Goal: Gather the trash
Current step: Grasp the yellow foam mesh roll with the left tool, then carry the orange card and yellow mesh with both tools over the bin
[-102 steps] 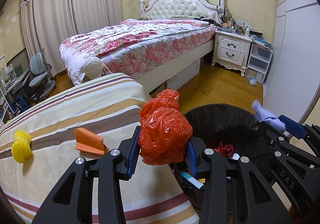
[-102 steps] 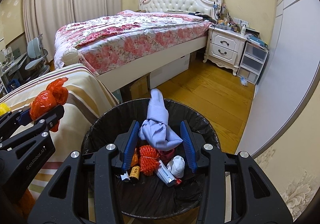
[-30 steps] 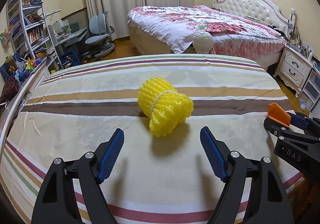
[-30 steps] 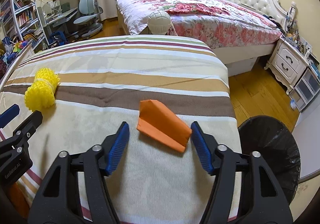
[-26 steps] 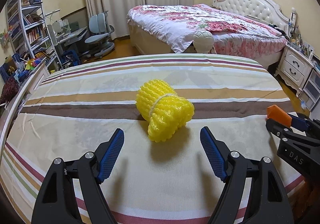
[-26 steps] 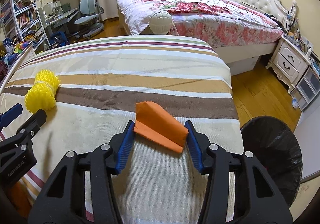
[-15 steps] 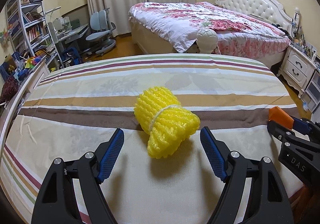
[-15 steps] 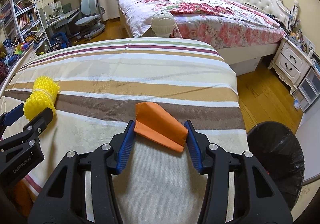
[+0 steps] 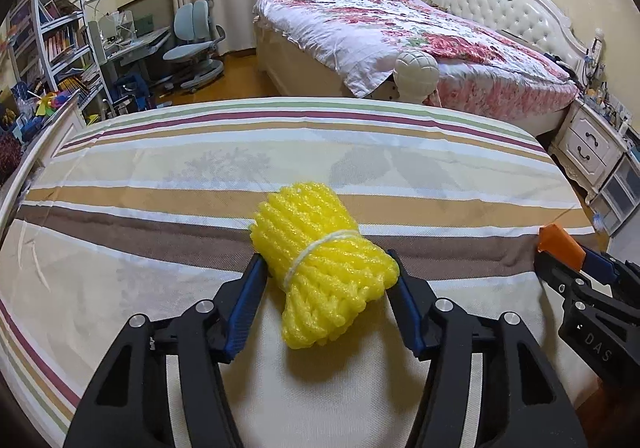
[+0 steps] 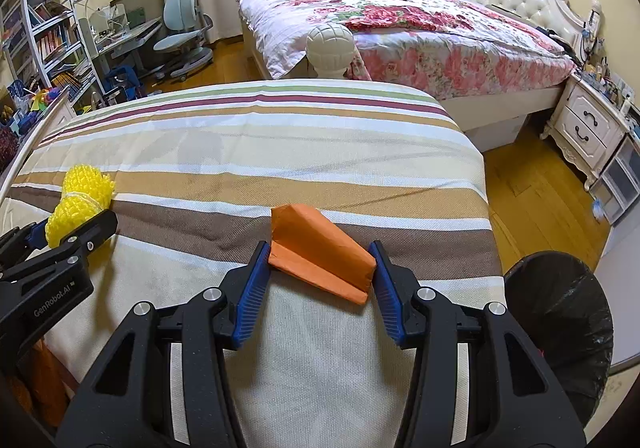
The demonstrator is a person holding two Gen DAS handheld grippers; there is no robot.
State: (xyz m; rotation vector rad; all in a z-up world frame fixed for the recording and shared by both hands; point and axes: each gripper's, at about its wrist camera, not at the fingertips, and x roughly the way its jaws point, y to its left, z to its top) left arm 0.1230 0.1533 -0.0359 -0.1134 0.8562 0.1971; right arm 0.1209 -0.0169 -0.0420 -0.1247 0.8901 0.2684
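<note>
We see the left gripper (image 9: 326,312) closed in on a yellow foam net bundle (image 9: 320,268) tied round its middle with a pale string; both blue pads touch the bundle's sides, so the grip looks made, with the bundle resting on the striped bedspread (image 9: 240,152). The bundle lies tilted, its far end pointing to the left and its near end toward the right finger.

The right gripper (image 10: 318,288) is narrowed around a folded orange paper (image 10: 320,252), a wedge shape lying on the brown stripe of the same bedspread (image 10: 280,136). The left pad meets the paper's near left corner and the right pad presses its right end, so the paper sits clamped between them.

In the right wrist view the yellow bundle (image 10: 78,200) appears at the far left, well apart from the orange paper, with the left gripper's tip over it. A trash bin lined with a black bag (image 10: 560,324) stands on the wooden floor to the right of the bed, near the gripper. Beyond the striped bed is a floral bed (image 10: 400,20) with a white tufted headboard.
</note>
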